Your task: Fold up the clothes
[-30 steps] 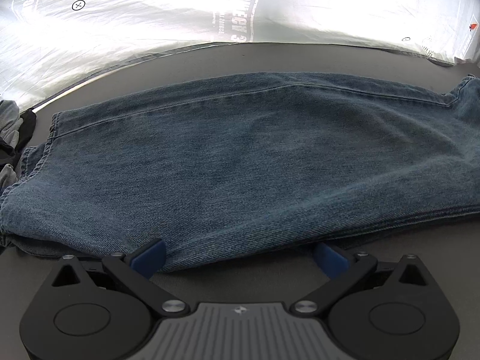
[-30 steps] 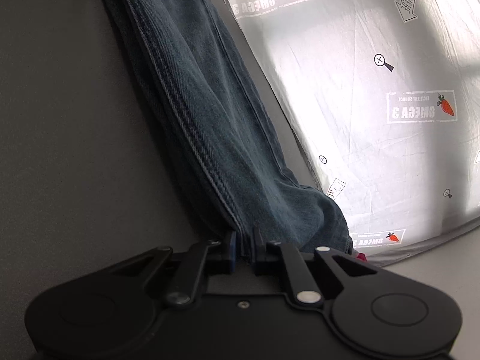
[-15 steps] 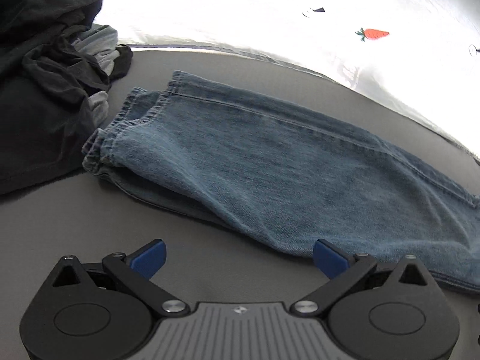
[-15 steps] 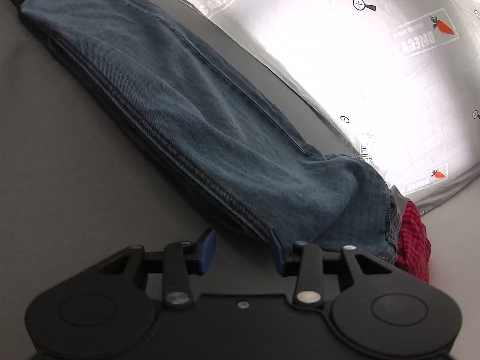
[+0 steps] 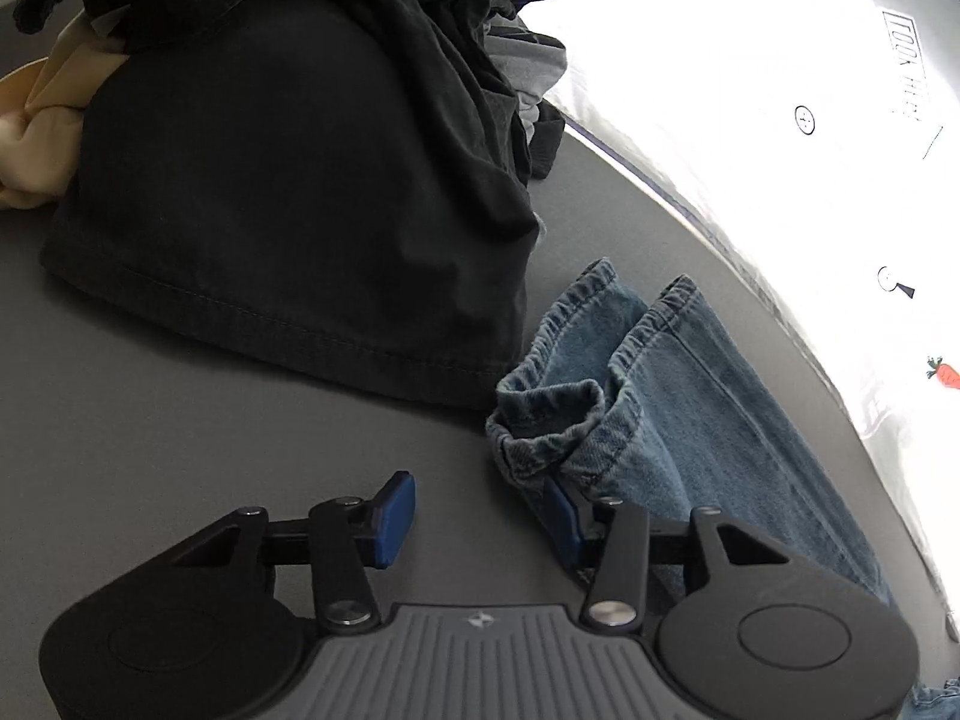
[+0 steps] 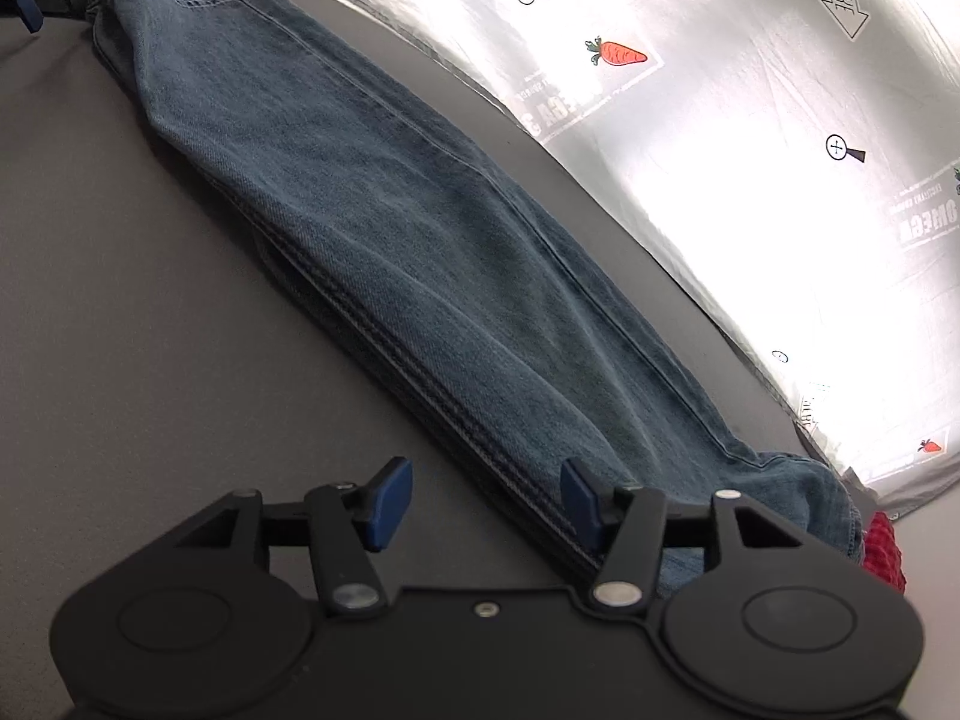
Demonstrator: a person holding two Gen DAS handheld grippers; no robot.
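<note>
The jeans (image 6: 420,252) lie folded lengthwise on the dark grey counter (image 6: 150,330), a long strip running along its far edge beside a shiny white sheet (image 6: 750,90) printed with carrots and small target marks. The left tool (image 5: 474,510) sits low at the cuff end, its blue pads spread wide and gripping nothing; the right-hand pad (image 5: 561,519) is tucked against the bunched hems (image 5: 558,414), touching them or very nearly so, though the angle makes that hard to judge. Just beyond the cuffs, a heap of black clothing (image 5: 288,180) is piled on the counter, with a cream garment (image 5: 42,138) at its left side and a bit of grey fabric (image 5: 528,60) peeking out at the back. The right tool (image 6: 483,504) is at the other end of the jeans, also spread open and empty, with the stitched side seam (image 6: 420,372) running between its pads. A patch of red cloth (image 6: 885,552) shows beside the waist end.
</note>
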